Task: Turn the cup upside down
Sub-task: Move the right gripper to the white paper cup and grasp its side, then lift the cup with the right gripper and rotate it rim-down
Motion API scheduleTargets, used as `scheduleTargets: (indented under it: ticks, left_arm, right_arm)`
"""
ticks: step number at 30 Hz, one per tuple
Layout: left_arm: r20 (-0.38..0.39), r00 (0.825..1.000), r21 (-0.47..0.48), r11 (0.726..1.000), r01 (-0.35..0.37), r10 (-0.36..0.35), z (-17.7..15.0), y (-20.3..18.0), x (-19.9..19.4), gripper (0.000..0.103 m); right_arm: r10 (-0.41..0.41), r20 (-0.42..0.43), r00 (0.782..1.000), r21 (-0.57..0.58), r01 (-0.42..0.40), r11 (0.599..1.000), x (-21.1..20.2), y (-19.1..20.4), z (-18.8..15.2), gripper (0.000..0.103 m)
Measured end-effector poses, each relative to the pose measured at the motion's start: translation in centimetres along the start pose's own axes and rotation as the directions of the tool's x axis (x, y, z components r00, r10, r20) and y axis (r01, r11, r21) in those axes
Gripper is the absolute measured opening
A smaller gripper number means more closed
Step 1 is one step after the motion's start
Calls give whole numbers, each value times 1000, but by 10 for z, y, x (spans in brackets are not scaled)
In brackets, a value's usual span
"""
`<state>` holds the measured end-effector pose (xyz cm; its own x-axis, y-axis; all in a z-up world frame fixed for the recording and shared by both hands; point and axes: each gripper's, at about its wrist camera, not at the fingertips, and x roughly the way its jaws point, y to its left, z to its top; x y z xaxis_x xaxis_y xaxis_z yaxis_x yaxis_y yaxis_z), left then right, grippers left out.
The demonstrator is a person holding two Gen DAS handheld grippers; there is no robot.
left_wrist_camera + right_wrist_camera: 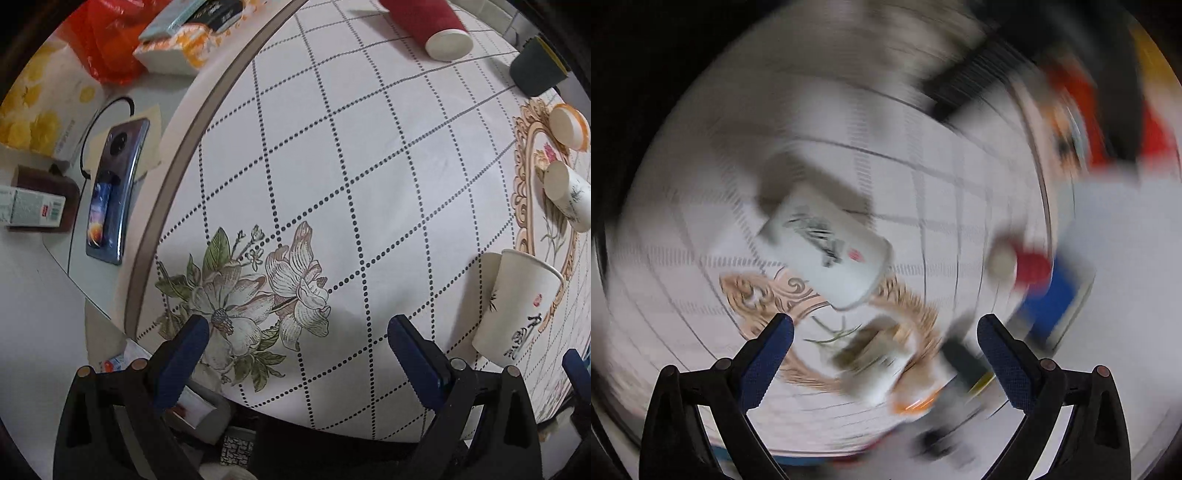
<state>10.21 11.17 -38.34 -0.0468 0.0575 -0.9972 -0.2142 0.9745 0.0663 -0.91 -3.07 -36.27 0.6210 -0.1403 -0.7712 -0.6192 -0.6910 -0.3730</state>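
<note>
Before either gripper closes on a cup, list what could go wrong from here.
1. The right wrist view is smeared by motion; closing the open right gripper now could mean misjudging the white cup with black script.
2. Cups crowd together: a small white cup and an orange-rimmed cup stand near the target and could be knocked over.
3. The target sits near the tablecloth edge and might be pushed off.
</note>
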Motion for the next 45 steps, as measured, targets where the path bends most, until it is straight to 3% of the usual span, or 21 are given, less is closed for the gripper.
scheduleTargets:
  ticks: [3,7,10,13,19,25,30,35,45]
  left_arm:
    - [-11,1000,-24,1000,0,0,0,3,8,100]
    - [-26,1000,-48,999,1,-2,-1,8,17,100]
    - [-34,999,-54,999,-4,2,1,12,24,100]
    - [-43,999,-60,998,-5,2,1,16,30,100]
    - [-50,999,-52,999,-9,7,-1,21,37,100]
    - [-49,999,-42,999,-18,16,-1,17,35,100]
    - [-47,999,-40,999,-19,17,4,18,36,100]
    - [-49,999,-37,999,-22,20,7,17,35,100]
    - [-52,998,-25,999,-20,18,10,16,37,100]
  right_arm:
    - [-57,65,996,-248,72,966,7,27,3,101]
    - [-93,155,984,-501,159,851,18,56,-1,99]
    - [-100,192,976,-589,196,784,26,68,-4,99]
    - [-99,212,972,-632,214,745,32,72,-5,98]
    - [-101,226,969,-667,230,708,49,77,-2,93]
    - [-91,222,971,-688,222,691,57,78,2,92]
    - [-84,212,974,-694,211,688,67,76,4,83]
    - [-71,205,976,-680,194,707,75,68,10,67]
    - [-57,212,976,-654,185,734,82,60,14,64]
